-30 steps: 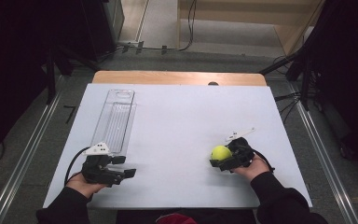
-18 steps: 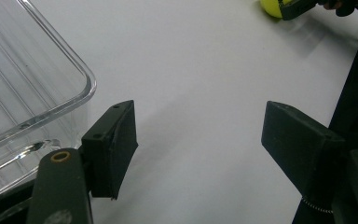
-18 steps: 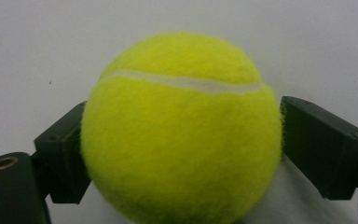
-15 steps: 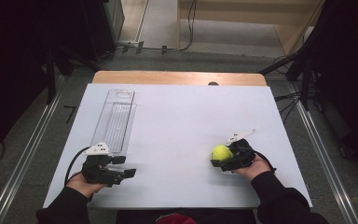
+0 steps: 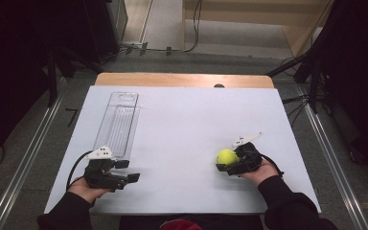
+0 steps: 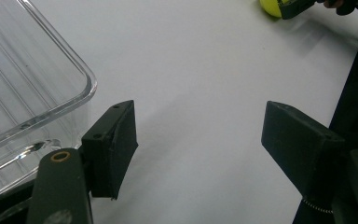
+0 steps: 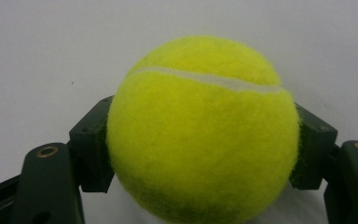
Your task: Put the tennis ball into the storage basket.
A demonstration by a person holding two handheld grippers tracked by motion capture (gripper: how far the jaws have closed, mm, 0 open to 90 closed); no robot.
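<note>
A yellow tennis ball (image 5: 226, 156) rests on the white table top at the front right. My right gripper (image 5: 226, 161) is shut on it. In the right gripper view the ball (image 7: 200, 130) sits between the two black pads (image 7: 91, 154), which press on its sides. My left gripper (image 5: 129, 171) lies at the front left, open, with nothing between its fingers. In the left gripper view its jaws (image 6: 196, 144) stand wide apart over bare table, and the ball (image 6: 271, 5) shows far off at the top edge.
A long clear plastic tray (image 5: 117, 124) lies on the left half of the table, and its near corner (image 6: 28, 93) is just beside the left jaw. A wooden strip (image 5: 182, 79) runs along the far edge. Metal rails flank the table.
The right gripper's jaws have drawn in onto the tennis ball. Both hands and the ball stay where they were.
</note>
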